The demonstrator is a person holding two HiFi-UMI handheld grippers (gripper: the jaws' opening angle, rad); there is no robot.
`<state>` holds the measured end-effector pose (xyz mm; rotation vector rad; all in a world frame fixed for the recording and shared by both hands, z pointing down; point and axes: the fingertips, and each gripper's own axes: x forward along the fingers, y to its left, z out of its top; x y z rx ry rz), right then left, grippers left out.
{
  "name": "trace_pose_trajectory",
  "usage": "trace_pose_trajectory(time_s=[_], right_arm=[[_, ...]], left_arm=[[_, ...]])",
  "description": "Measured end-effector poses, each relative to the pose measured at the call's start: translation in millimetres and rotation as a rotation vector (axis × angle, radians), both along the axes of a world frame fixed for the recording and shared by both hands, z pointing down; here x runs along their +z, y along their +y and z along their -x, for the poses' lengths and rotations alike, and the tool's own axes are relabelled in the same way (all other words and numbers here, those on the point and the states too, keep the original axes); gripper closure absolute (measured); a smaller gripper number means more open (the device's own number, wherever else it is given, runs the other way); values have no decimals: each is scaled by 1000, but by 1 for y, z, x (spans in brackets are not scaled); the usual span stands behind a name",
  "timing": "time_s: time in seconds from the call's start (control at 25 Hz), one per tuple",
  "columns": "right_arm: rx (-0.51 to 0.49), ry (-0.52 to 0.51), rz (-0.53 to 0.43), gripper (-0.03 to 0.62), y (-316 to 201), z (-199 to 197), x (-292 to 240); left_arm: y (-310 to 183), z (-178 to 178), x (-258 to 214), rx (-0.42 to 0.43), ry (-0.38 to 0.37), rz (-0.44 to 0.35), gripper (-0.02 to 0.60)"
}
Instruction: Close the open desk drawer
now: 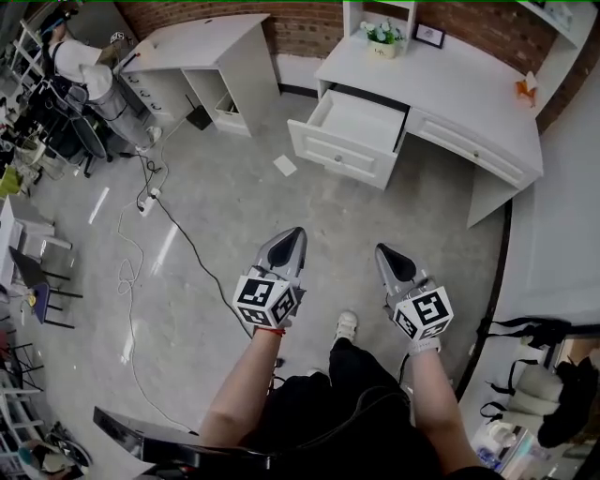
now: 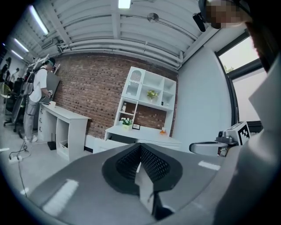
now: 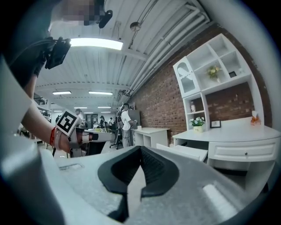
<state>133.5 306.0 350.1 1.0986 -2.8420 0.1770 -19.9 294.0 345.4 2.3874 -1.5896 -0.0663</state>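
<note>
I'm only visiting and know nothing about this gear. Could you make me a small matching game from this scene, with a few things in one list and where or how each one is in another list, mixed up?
Things:
1. desk drawer
2. potted plant
3. orange object
4. left gripper

Place or state:
A. jaws together, nothing between them
B. on the desktop, far right in the head view
C. pulled out, open
D. at the back of the desktop, beside the shelf unit

Pairs: 1-C, 2-D, 3-B, 4-A.
</note>
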Motion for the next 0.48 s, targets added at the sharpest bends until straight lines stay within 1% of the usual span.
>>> trace_pose_trajectory(time_s=[0.2,0.48], right_arm=[[-10,-19,26,592,-34,-7,5],[-31,-37,57,592,-70,-21,19]], left_arm=[[-35,-12,2,5,-13,15,580],[-70,-20,12,-28,-15,25,580]])
